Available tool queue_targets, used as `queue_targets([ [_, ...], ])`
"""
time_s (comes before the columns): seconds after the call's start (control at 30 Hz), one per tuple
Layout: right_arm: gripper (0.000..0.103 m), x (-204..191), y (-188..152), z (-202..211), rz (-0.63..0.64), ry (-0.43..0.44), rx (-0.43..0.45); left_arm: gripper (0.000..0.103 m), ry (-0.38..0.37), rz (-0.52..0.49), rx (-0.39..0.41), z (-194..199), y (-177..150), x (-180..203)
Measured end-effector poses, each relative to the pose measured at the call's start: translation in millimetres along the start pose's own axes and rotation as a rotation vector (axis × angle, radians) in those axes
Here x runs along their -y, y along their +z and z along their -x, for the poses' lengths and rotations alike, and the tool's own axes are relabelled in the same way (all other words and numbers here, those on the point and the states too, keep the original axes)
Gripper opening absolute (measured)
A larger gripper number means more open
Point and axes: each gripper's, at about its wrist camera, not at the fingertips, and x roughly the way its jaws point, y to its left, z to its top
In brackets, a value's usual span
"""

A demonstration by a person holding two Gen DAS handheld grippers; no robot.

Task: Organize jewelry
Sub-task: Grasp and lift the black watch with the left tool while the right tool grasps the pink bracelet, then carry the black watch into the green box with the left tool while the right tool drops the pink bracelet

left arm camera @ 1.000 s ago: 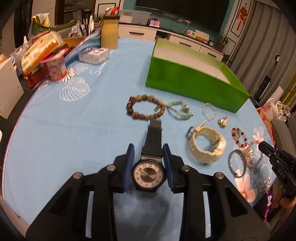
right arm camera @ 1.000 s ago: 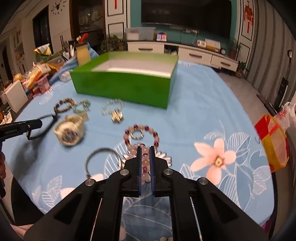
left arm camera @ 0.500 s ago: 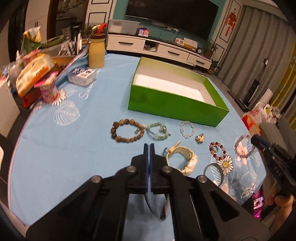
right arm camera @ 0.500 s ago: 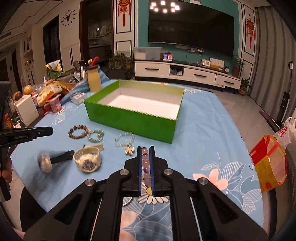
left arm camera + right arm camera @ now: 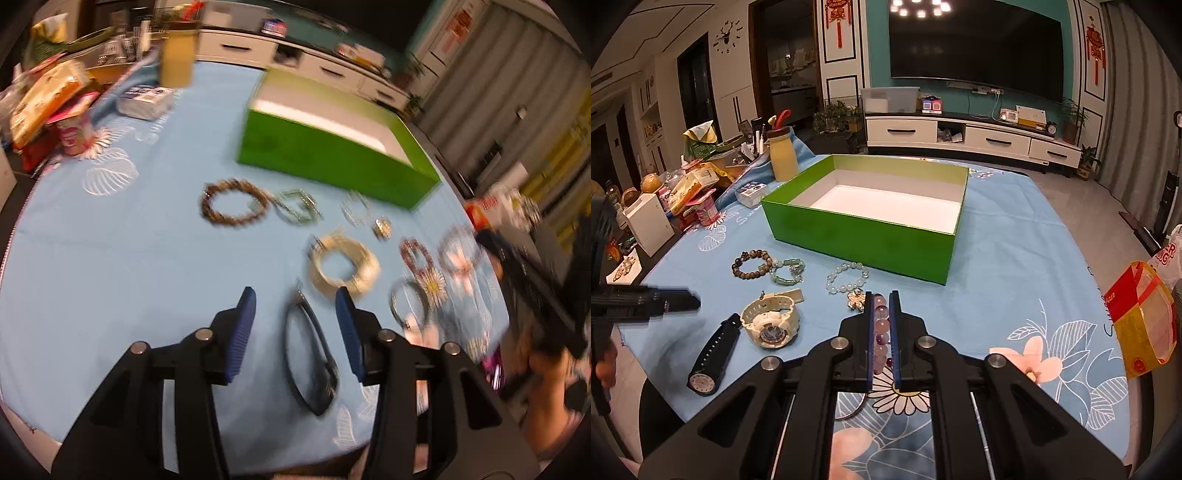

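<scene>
The right claw (image 5: 880, 325) is clamped on a strand of purple and pink beads (image 5: 880, 325), above a bench (image 5: 1015, 266) covered in blue floral cloth. An open green box (image 5: 864, 236) with a white inside sits further back. Before it lie a brown bead bracelet (image 5: 751, 264), a cream watch (image 5: 772, 323) and a black watch (image 5: 713, 358).

Glossy green box (image 5: 864, 236), printed blue cloth (image 5: 1015, 258), glassy beads (image 5: 881, 325)
</scene>
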Motion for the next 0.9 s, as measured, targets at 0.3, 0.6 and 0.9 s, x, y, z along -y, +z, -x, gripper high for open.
queue_targets([
  [0.3, 0.007, 0.3, -3.7, 0.9, -0.002, 0.003, -0.007, 0.035, 0.026, -0.138, -0.158, -31.7, -32.4, 33.0],
  [0.6, 0.007, 4.7, -4.1, 0.3, -0.019, 0.003, -0.003, 0.008, -0.067, -0.017, -0.133, -38.2, -12.9, 14.4],
  [0.9, 0.007, 6.7, 34.5, 8.3, 0.005, 0.018, 0.090, 0.008, -0.104, -0.014, 0.037, -4.1, 62.9, 16.0],
])
